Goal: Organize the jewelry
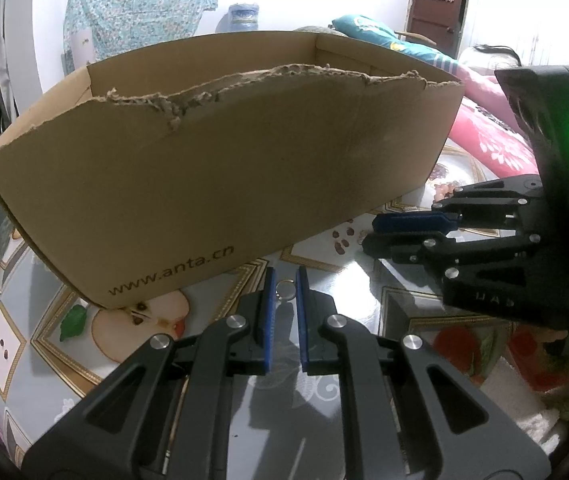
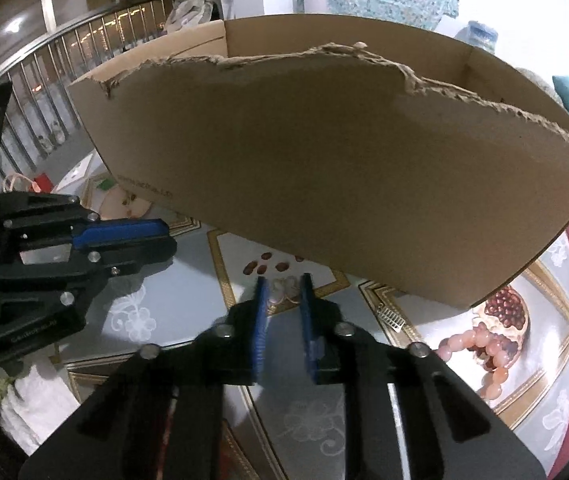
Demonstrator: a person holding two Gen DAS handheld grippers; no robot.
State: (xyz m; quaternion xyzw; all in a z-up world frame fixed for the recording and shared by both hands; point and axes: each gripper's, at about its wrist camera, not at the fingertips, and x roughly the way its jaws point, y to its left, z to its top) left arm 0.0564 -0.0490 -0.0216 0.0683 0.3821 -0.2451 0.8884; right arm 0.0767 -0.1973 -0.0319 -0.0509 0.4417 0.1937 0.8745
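The left fingers (image 1: pixel 285 280) are nearly pressed together, and they pinch a small silver ring (image 1: pixel 285 291) right at their tips. The ring stands up between the two blue pads, just above the table (image 1: pixel 348 280). I think it is held at the very tips because it is so thin and small. A grip further back would lose it.

The big brown box (image 1: pixel 220 168) stands just past the tips of both pairs of fingers. Its top is open and its near wall has a torn edge. It is likely the place where the jewelry should go, so the ring has to be lifted over that wall.

The right fingers (image 2: pixel 284 280) point down at the table, with only a narrow gap between them. A small pale piece (image 2: pixel 284 289) lies between their tips, on the table. It is blurry, so I cannot tell what it is. I also cannot tell if the pads squeeze it or only sit beside it.

A tiny silver piece that looks like a comb (image 2: pixel 392 316) lies on the table to the right of the right fingers, near the box wall. Nothing touches it.
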